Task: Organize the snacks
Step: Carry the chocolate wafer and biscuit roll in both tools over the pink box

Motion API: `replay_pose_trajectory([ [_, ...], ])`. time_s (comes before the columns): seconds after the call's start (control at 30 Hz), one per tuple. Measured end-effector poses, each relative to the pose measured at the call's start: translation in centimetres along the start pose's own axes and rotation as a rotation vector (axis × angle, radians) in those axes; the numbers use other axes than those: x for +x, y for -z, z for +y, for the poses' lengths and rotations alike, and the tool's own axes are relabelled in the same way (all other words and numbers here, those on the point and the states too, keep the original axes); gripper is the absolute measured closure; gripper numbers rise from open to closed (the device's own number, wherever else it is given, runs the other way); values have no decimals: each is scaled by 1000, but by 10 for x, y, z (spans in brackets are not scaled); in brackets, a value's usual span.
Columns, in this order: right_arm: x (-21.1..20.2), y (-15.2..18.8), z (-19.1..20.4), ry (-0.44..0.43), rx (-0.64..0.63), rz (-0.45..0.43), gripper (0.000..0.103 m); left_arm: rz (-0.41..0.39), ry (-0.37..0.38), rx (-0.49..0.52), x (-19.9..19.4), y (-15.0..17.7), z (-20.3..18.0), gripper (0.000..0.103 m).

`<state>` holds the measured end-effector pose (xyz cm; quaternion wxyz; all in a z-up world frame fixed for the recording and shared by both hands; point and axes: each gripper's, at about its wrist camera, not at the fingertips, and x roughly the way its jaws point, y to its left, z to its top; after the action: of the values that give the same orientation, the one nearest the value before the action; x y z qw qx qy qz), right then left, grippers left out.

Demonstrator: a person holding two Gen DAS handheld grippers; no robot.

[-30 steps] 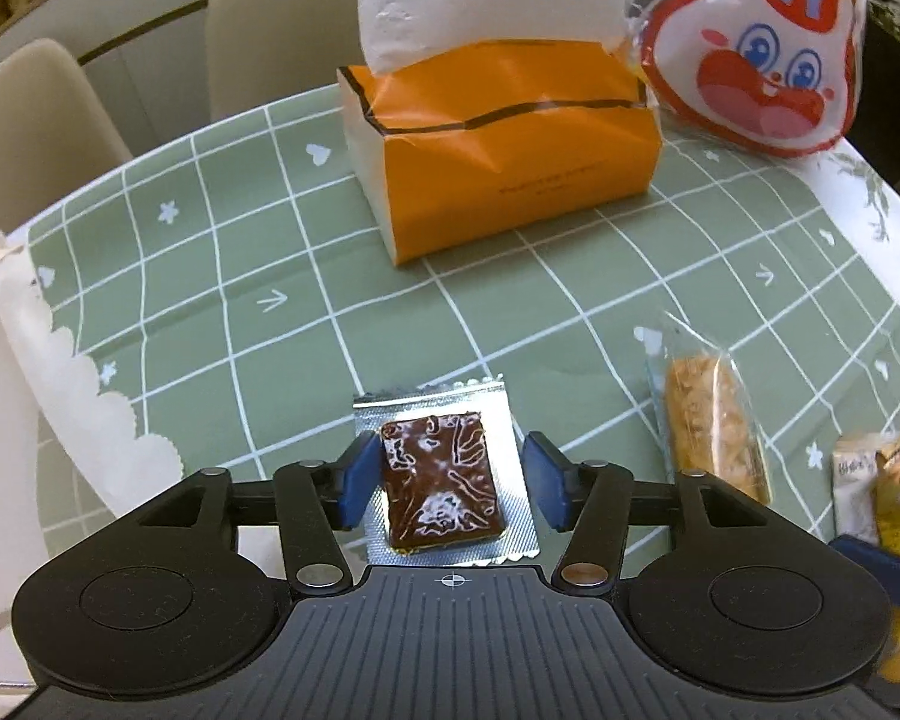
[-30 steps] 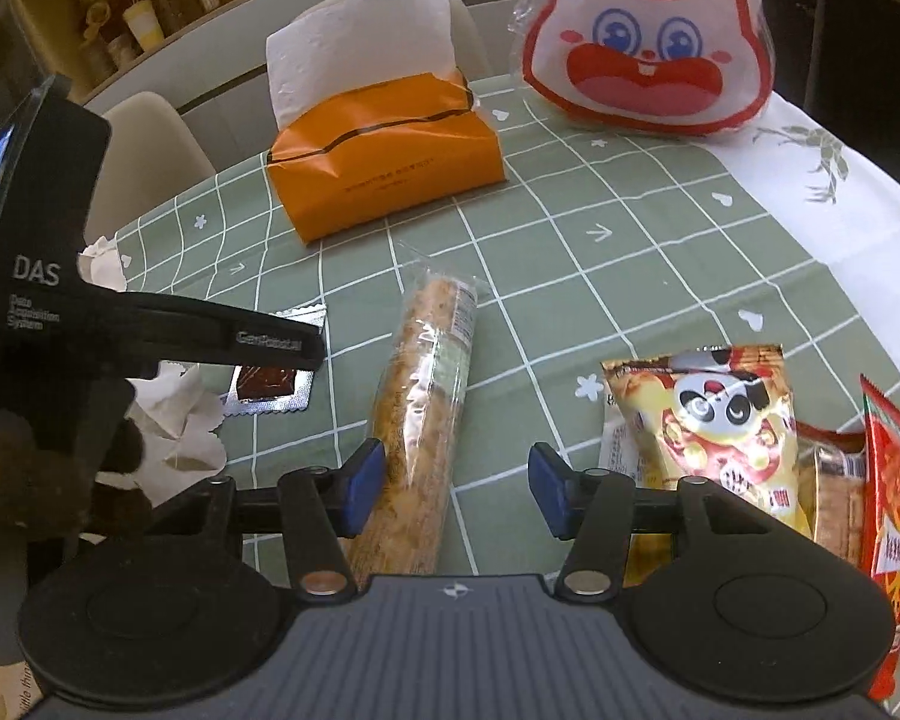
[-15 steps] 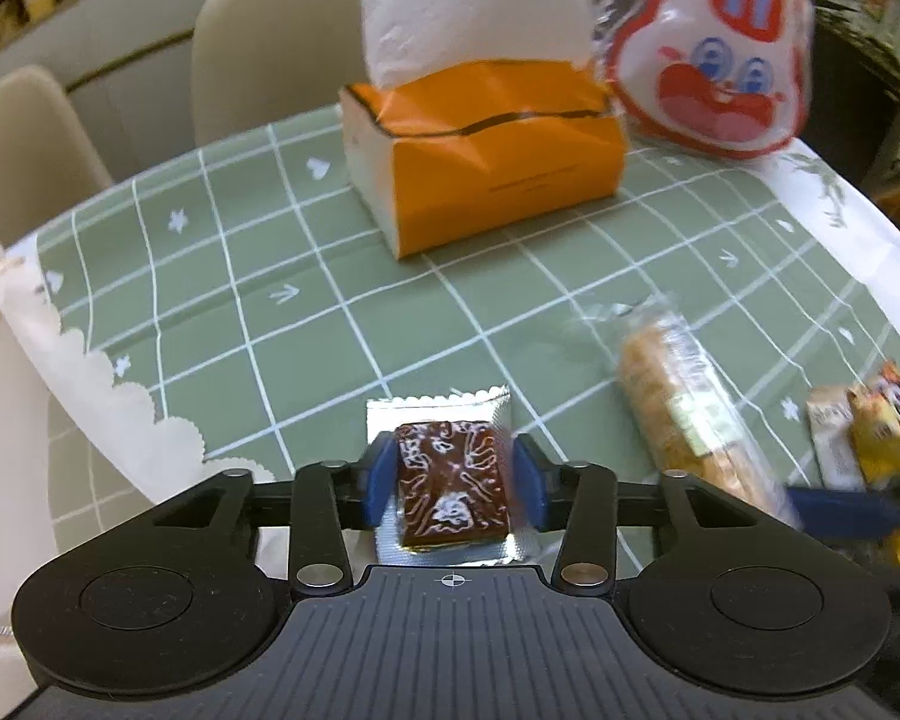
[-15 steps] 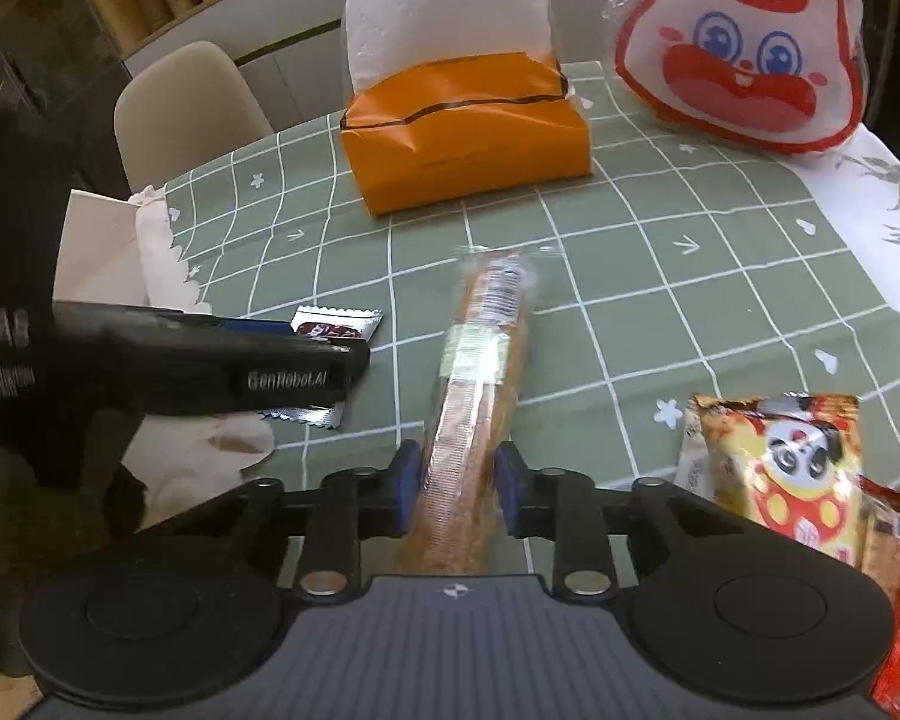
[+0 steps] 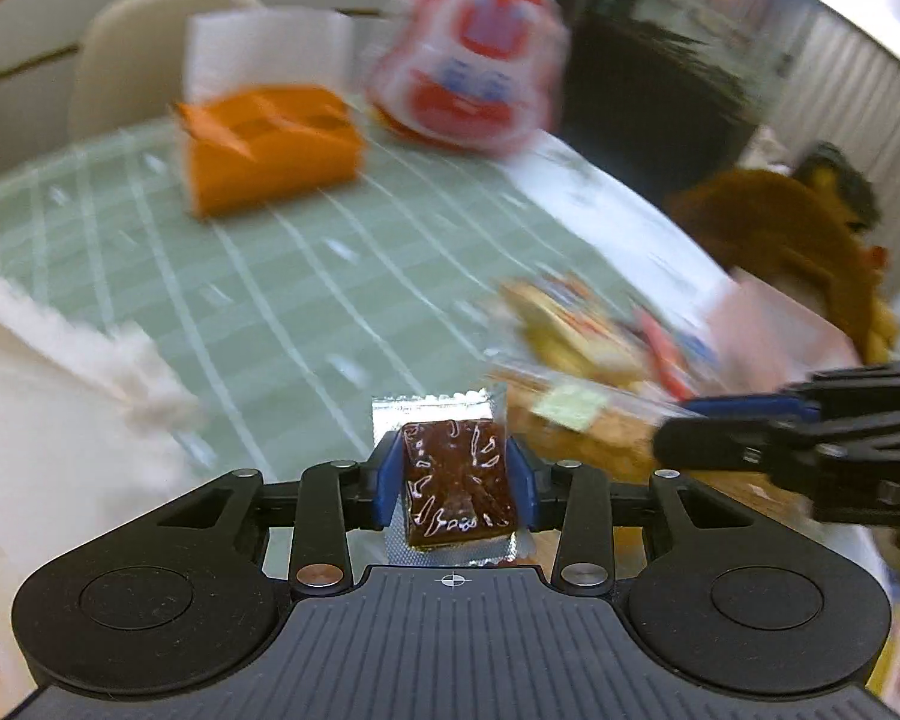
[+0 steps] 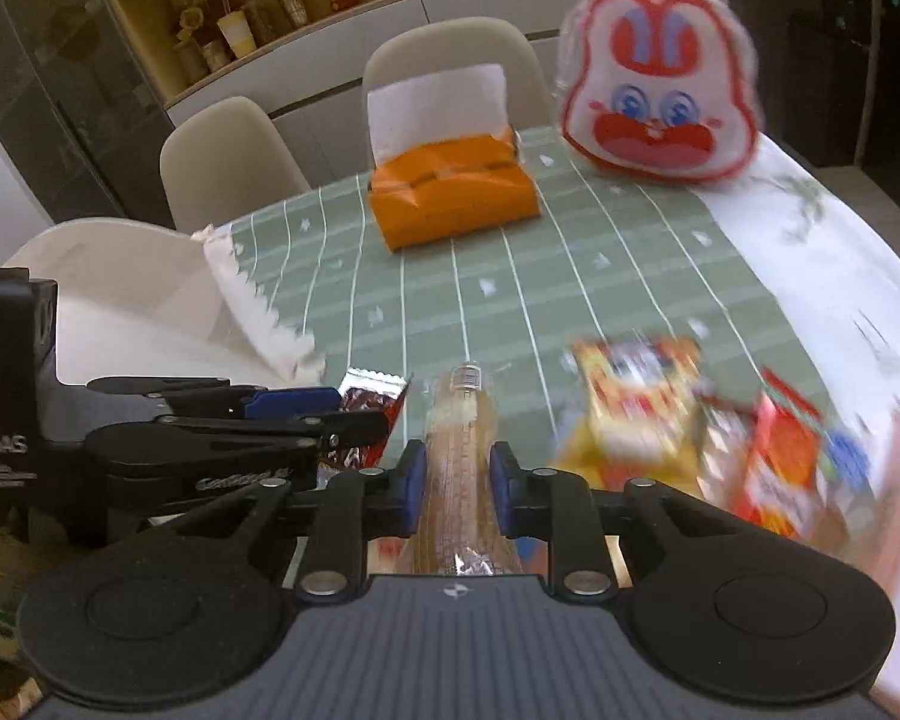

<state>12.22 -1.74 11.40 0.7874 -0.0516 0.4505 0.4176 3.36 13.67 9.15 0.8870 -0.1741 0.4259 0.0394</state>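
Observation:
My left gripper (image 5: 455, 483) is shut on a small brown snack in a silver wrapper (image 5: 456, 480) and holds it above the green checked tablecloth (image 5: 270, 300). My right gripper (image 6: 455, 474) is shut on a long tan snack stick in a clear wrapper (image 6: 462, 456), lifted off the table. The stick also shows in the left wrist view (image 5: 576, 432), just right of the brown snack. The left gripper (image 6: 330, 414) shows in the right wrist view with the brown snack (image 6: 366, 405), close beside the stick. Several snack packets (image 6: 642, 408) lie at the right.
An orange tissue box (image 6: 450, 198) and a rabbit-face bag (image 6: 660, 114) stand at the far side of the table. Chairs (image 6: 228, 156) stand behind the table. A white scalloped cloth edge (image 5: 78, 354) hangs at the left. The left wrist view is blurred.
Both grippers closed on their snacks and lifted them off the table. The left gripper swung right, close to the right gripper. The right gripper pulled back and up.

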Motion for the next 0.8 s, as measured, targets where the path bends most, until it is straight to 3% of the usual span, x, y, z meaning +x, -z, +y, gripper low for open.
replay_pose_trajectory([
  [0.1, -18, 37, -10, 30, 17, 17, 80, 30, 56, 4, 0, 34, -27, 60],
  [0.23, -32, 74, -11, 114, -28, 22, 80, 46, 60, -28, -3, 60, -46, 61],
  [0.27, -34, 78, -11, 129, -41, 22, 77, 46, 68, -40, -5, 65, -48, 88],
  [0.3, -36, 80, -10, 149, -57, 22, 74, 53, 63, -46, -8, 67, -50, 92],
  [0.5, -31, 90, 6, 212, -187, 10, 51, 69, 25, -5, -22, 76, -55, 91],
  [0.8, -12, 119, 8, 230, -219, 48, 51, 106, -15, 10, -21, 85, -50, 87],
])
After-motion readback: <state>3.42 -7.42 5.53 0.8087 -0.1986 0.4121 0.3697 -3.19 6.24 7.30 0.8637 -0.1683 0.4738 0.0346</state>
